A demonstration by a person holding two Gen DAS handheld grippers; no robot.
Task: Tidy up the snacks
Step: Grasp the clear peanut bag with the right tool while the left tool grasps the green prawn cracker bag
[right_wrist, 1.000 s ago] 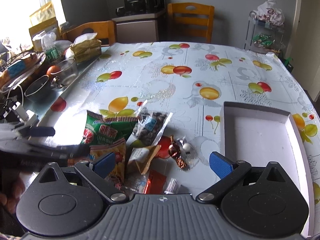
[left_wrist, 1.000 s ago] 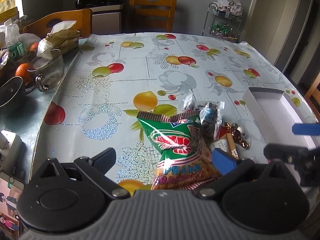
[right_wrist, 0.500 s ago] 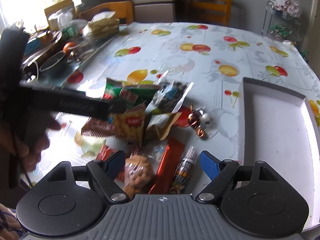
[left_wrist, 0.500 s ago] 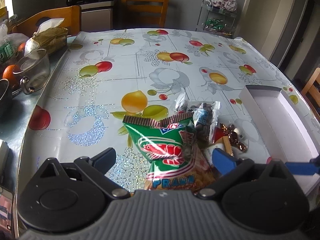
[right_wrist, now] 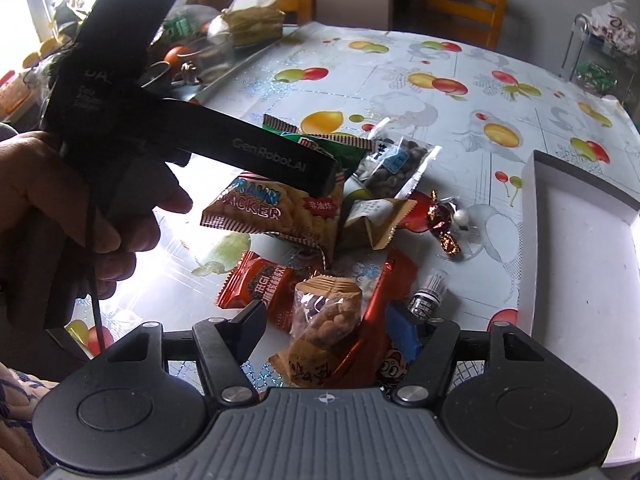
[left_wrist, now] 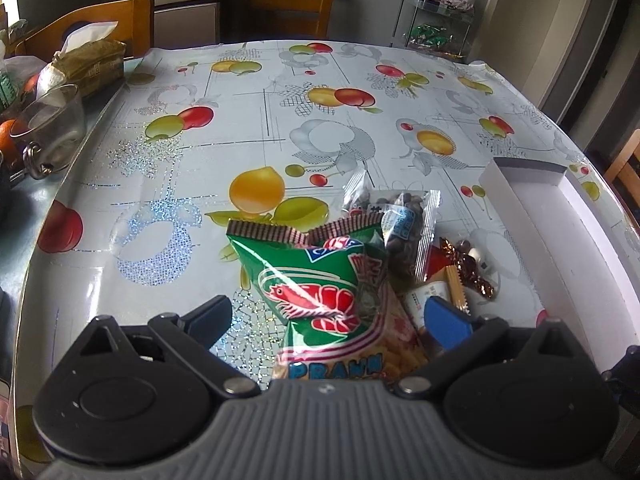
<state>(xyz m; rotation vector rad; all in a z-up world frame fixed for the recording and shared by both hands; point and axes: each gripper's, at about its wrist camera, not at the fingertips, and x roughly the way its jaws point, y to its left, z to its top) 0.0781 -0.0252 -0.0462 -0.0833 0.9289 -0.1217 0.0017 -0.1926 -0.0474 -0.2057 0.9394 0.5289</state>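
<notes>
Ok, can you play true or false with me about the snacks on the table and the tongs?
1. The white box is full of snacks. False: nothing shows inside it; the snacks lie on the table beside it.
2. The left tongs are open over the prawn cracker bag. True.
3. The prawn cracker bag is blue. False: it is green with a red prawn on it.
4. A clear packet of dark round sweets lies right next to the prawn cracker bag. True.

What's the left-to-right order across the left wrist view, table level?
Clear glass mug → green prawn cracker bag → clear packet of dark round sweets → brown foil-wrapped candy → white shallow box.
</notes>
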